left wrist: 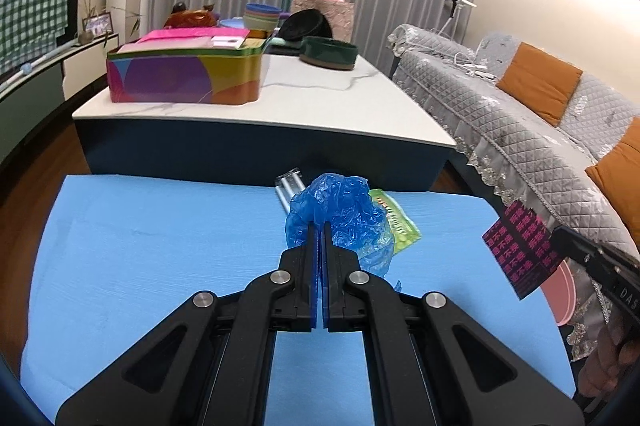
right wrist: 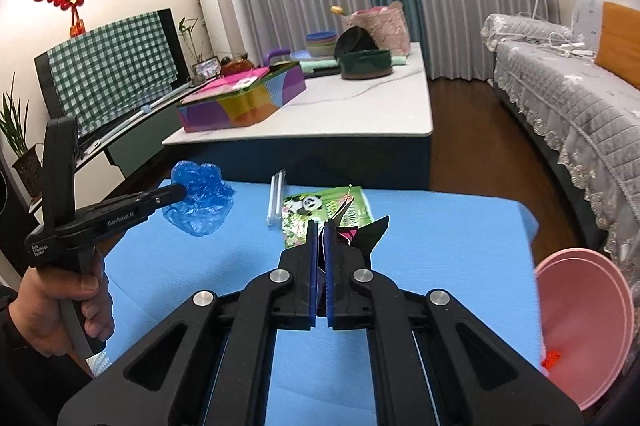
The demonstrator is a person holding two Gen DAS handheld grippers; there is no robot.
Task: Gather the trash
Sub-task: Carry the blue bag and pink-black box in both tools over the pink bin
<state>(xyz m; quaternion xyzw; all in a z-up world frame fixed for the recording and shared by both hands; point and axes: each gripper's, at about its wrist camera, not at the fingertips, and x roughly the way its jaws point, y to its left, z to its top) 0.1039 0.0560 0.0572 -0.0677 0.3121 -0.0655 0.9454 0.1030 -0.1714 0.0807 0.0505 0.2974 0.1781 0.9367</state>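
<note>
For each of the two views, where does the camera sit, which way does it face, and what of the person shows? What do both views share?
Left wrist: sits behind the left gripper, facing over the blue mat toward the curtains; jaws shut on the blue plastic bag; the right gripper enters at right, holding the black-and-pink wrapper.
Right wrist: sits behind the right gripper, same heading; the left hand shows at left.
Shared: mat, bag, green panda wrapper, pink bin, white table.
</note>
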